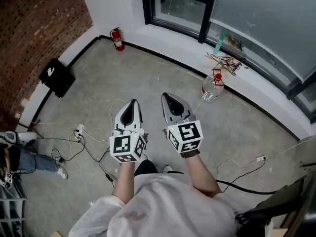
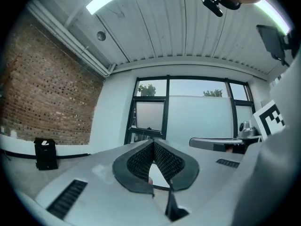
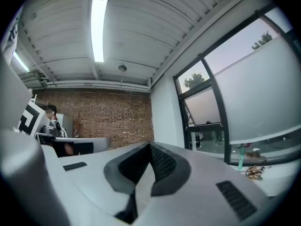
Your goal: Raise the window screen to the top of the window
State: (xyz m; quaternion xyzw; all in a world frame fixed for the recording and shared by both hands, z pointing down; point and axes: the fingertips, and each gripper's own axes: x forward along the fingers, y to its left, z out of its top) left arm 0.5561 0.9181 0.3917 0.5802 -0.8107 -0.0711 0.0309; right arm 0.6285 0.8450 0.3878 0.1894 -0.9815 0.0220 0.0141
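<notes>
- Bare concrete floor [image 1: 148, 78] runs out to a curved window [image 1: 177, 4] at 12 o'clock, and a brick wall [image 1: 34, 28] closes the room at 10 o'clock.
- The window screen [image 1: 266, 19], a pale grey sheet, hangs over the glass at 1 to 2 o'clock. In the left gripper view its upper edge [image 2: 197, 98] sits below the top of the frame, with sky and treetops above it.
- The left hand-held gripper [image 1: 132, 102] is held level over the floor with its jaws pressed together and nothing between them [image 2: 153, 142].
- The right hand-held gripper [image 1: 168, 97] is just beside it, also level, with its ribbed pads [image 3: 157, 161] closed on each other and holding nothing.
- Both are well apart from the screen.
- A red fire extinguisher [image 1: 117, 38] stands against the wall at 11 o'clock.
- A black box [image 1: 57, 76] sits by the brick wall at 10 o'clock.
- A clear water jug [image 1: 213, 85] with a red cap stands on the floor at 1 o'clock, below a tangle of wires [image 1: 226, 60] on the sill.
- White cables [image 1: 84, 137] trail across the floor at 9 o'clock.
</notes>
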